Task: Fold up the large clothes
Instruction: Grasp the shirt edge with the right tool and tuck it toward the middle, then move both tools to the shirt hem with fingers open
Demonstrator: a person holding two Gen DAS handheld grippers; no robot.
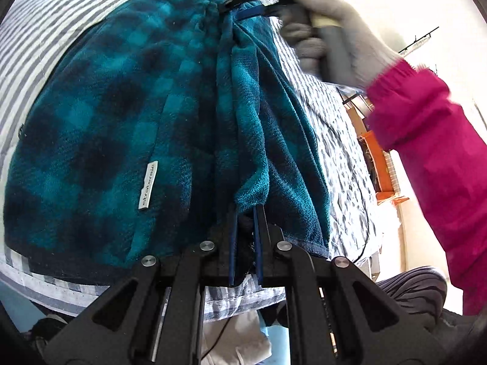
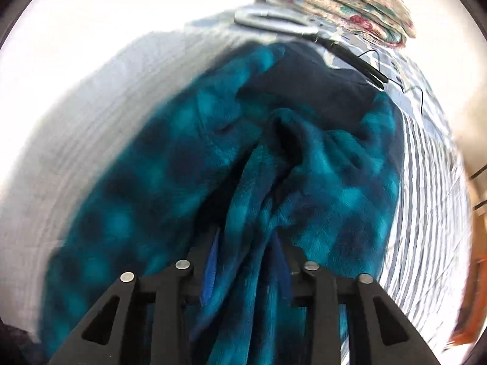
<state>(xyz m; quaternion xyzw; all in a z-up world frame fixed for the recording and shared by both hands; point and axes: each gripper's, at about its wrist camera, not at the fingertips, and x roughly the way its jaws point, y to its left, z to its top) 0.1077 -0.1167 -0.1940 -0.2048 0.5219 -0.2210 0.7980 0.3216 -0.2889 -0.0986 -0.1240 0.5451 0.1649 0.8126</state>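
Bed w/ a grey-and-white striped cover [image 1: 39, 27] fills most of both views; bright window glare washes out the bkgd, and an orange item [image 1: 379, 164] beside the bed is too blurred to identify. A floral folded quilt [image 2: 344, 3] sits at the far end of the bed in the right wrist view, w/ a thin black cable [image 2: 374, 70] trailing near it. The teal-and-navy plaid fleece garment [image 1: 100, 127] lies spread on the cover, white label strip [image 1: 148, 184] showing; its full outline is cut off by the fisheye edges, and the right wrist view is motion-smeared so folds there are hard to read. Left gripper [image 1: 245, 222] sits at the near hem, jaws pressed nearly together, pinching a bunched ridge of fleece that runs up toward the far end. Right gripper [image 2: 245, 243] is at that far end; its blue pads stand part spread w/ a thick bundle of fleece between them, can't tell whether they still press on it. In the left wrist view it's held by a hand in a grey knit glove [image 1: 331, 30], pink sleeve [image 1: 432, 140] behind, tips buried in the cloth.
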